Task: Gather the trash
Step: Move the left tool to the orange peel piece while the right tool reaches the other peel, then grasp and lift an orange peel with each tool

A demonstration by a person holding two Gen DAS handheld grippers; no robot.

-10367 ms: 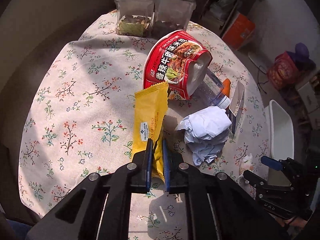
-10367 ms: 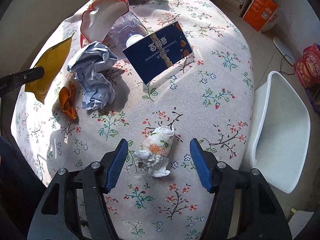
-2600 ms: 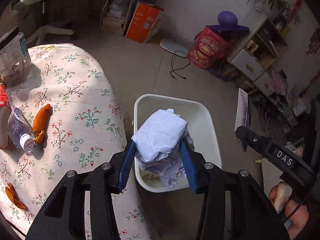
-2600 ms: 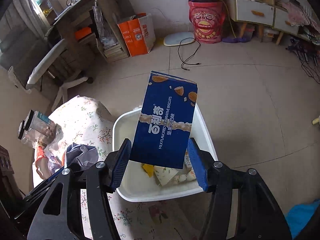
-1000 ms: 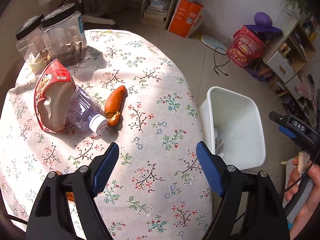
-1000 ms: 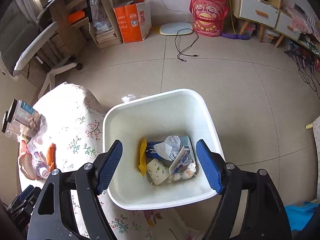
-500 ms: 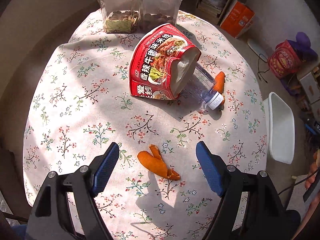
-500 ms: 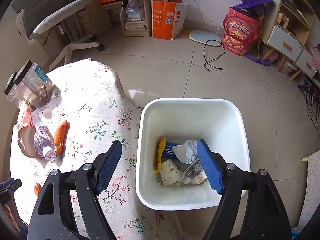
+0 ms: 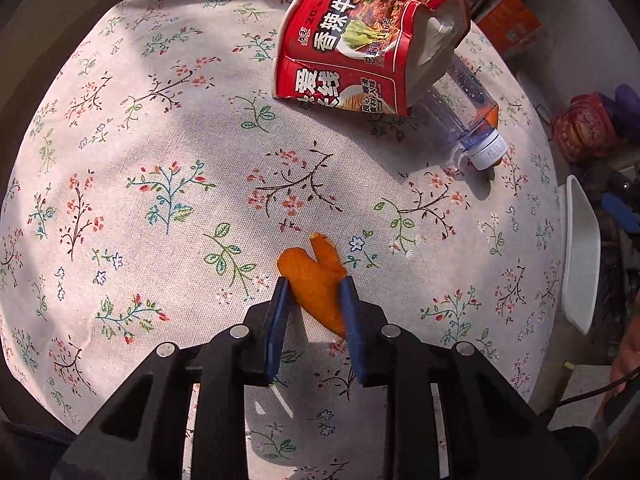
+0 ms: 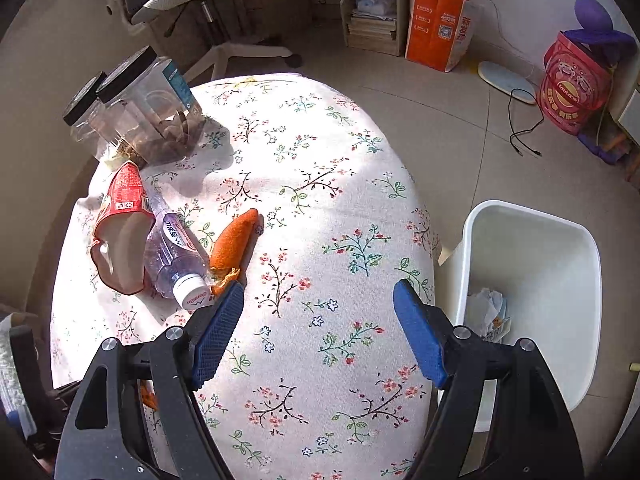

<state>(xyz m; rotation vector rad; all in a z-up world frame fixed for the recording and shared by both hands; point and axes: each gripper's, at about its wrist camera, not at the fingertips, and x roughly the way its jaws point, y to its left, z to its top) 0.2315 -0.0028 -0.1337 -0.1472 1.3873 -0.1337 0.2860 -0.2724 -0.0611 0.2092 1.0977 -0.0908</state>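
Observation:
My left gripper [image 9: 315,292] is closed around a curled piece of orange peel [image 9: 312,276] on the floral tablecloth [image 9: 160,160]. Farther back lie a crushed red noodle cup [image 9: 360,36] and a clear plastic bottle [image 9: 468,116] with a white cap. My right gripper [image 10: 318,320] is open and empty above the table's near right side. In the right wrist view the bottle [image 10: 172,256], the red cup [image 10: 120,224] and a second orange peel [image 10: 232,244] lie left of it. The white trash bin [image 10: 532,280] stands on the floor to the right and holds paper and wrappers.
Two clear jars with black lids [image 10: 140,108] stand at the table's far edge. An office chair [image 10: 208,8], an orange bag [image 10: 436,24], a red bucket [image 10: 572,88] and a cable [image 10: 520,120] are on the floor beyond. The bin's rim [image 9: 580,256] shows right of the table.
My left gripper has come down on the orange peel and closed around it. My right gripper has swung from over the bin to over the table, still open.

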